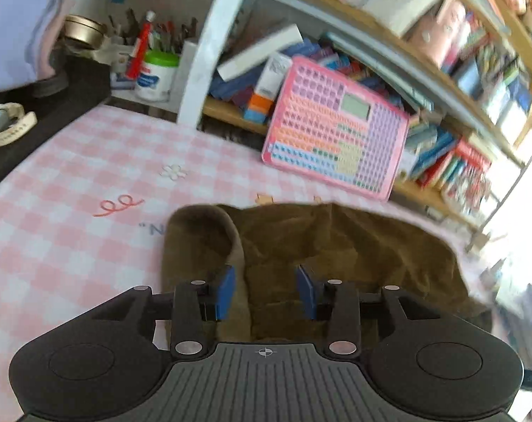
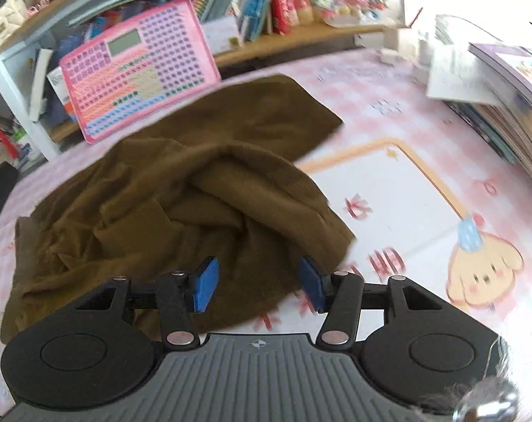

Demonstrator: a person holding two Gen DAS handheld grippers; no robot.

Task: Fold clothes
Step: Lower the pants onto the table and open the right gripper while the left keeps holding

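An olive-brown garment (image 2: 181, 190) lies crumpled on a pink checked tablecloth (image 2: 389, 98); it also shows in the left wrist view (image 1: 336, 246). My left gripper (image 1: 266, 292) is open, its blue pads over the garment's near left part, with nothing between them. My right gripper (image 2: 258, 281) is open above the garment's near right edge, holding nothing. A fold of the cloth bulges up just ahead of the right gripper.
A pink toy keyboard tablet (image 1: 336, 130) leans against wooden bookshelves (image 1: 441, 81) at the table's back. A stack of books and papers (image 2: 494, 88) sits on the right. A black box with a watch (image 1: 9, 123) and jars (image 1: 156, 74) stand at the left.
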